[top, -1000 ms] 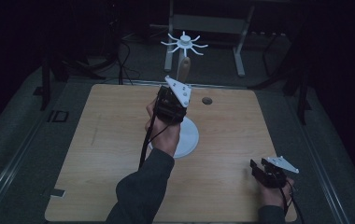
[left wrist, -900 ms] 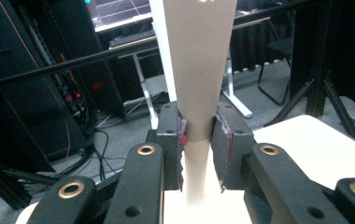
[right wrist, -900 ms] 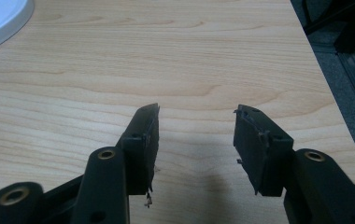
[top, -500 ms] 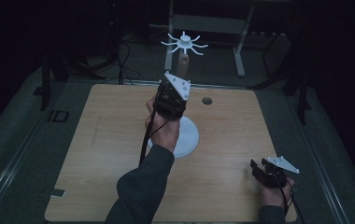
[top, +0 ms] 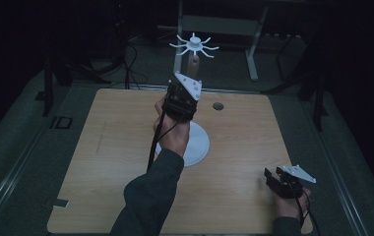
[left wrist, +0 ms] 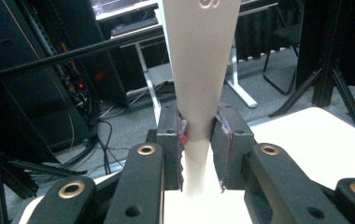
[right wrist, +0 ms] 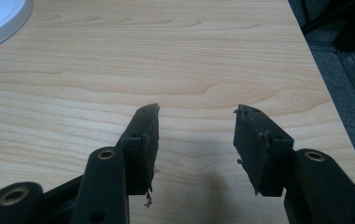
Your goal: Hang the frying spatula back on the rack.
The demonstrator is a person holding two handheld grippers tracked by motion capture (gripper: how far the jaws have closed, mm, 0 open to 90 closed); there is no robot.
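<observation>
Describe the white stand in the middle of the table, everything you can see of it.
The white stand looks like matte plastic: a round flat base on the wooden table, an upright post that widens upward, and a hub of thin curved arms on top. It stands upright near the table's middle. The left gripper is shut on the post, its pads pressing both sides.
</observation>
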